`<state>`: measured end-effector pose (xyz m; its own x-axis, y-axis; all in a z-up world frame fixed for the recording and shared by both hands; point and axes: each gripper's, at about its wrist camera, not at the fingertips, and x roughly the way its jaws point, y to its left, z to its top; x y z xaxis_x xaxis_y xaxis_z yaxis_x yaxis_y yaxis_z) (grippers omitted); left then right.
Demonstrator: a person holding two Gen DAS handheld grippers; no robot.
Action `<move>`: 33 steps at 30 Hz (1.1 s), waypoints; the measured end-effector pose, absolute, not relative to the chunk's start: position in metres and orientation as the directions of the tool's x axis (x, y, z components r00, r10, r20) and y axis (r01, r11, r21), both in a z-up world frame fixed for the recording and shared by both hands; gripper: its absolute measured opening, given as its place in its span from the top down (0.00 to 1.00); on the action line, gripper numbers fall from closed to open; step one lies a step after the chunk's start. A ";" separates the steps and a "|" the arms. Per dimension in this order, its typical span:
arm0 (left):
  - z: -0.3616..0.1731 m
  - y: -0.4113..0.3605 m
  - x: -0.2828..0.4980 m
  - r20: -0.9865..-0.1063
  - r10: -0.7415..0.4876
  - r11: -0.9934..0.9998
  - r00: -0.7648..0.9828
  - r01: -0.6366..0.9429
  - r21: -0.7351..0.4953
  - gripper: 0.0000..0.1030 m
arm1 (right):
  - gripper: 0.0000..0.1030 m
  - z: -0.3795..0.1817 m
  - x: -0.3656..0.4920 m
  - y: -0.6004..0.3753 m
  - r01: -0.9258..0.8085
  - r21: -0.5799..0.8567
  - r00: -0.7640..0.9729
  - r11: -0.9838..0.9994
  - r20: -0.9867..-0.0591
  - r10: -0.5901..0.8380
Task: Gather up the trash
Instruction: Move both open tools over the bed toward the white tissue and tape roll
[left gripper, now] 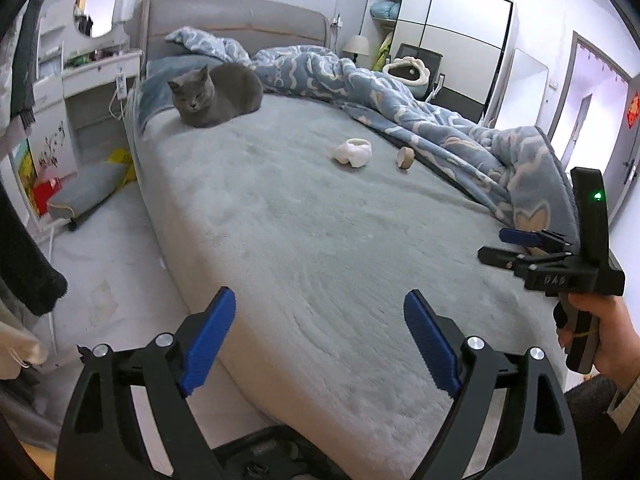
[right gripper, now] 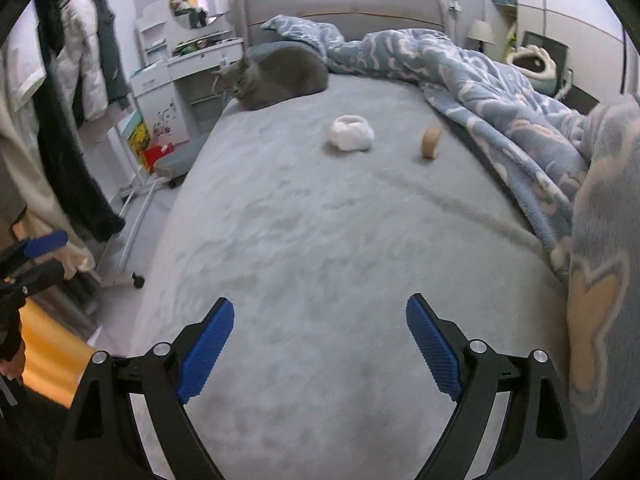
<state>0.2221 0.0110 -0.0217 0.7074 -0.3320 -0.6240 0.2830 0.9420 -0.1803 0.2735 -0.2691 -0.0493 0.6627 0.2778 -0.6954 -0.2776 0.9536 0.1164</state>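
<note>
**A:** Trash, item one: crumpled white tissue wad (right gripper: 351, 133), lying mid-bed on the grey bedspread (right gripper: 320, 240), well apart from both tools. Item two: small tan cardboard roll (right gripper: 431, 142), beside the wad, near the edge of the blue patterned duvet (right gripper: 520, 120). Grey cat (right gripper: 276, 76), loafing near the headboard, beyond both items.

**B:** Tool status?

**A:** Left hand-held gripper (left gripper: 320, 344): released, jaws wide, nothing between them, over the foot of the bed. Right hand-held gripper (right gripper: 320, 344): likewise released and empty, similarly placed.

**B:** Recommended handling?

**A:** Reach forward low over the bedspread, one tool per item. Straddle the tissue wad across its widest part and clench gently; it likely compresses. Take the roll across its curved sides, since it may tip or roll on plush fabric. Approach slowly and keep clear of the cat.
</note>
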 end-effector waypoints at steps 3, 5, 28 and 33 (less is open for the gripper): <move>-0.023 0.012 0.241 -0.620 -0.361 0.932 0.696 0.299 -0.207 0.15 | 0.14 -0.048 0.286 -0.284 -0.243 0.127 0.676 0.962 -0.689 0.261; -0.024 0.008 0.251 -0.621 -0.371 0.926 0.691 0.321 -0.196 0.15 | 0.14 -0.050 0.293 -0.292 -0.227 0.133 0.677 0.965 -0.690 0.255; -0.036 -0.020 0.339 -0.663 -0.381 0.903 0.644 0.413 -0.117 0.15 | 0.14 -0.069 0.371 -0.320 -0.238 0.129 0.669 0.963 -0.697 0.258; -0.032 -0.039 0.365 -0.652 -0.411 0.880 0.637 0.463 -0.103 0.15 | 0.14 -0.070 0.390 -0.315 -0.230 0.155 0.669 0.961 -0.692 0.272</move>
<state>0.3647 -0.0395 -0.0319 0.6374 -0.4113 -0.6516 0.4633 0.8803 -0.1025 0.3896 -0.3149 -0.0701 0.6691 0.2721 -0.6916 -0.2304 0.9607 0.1550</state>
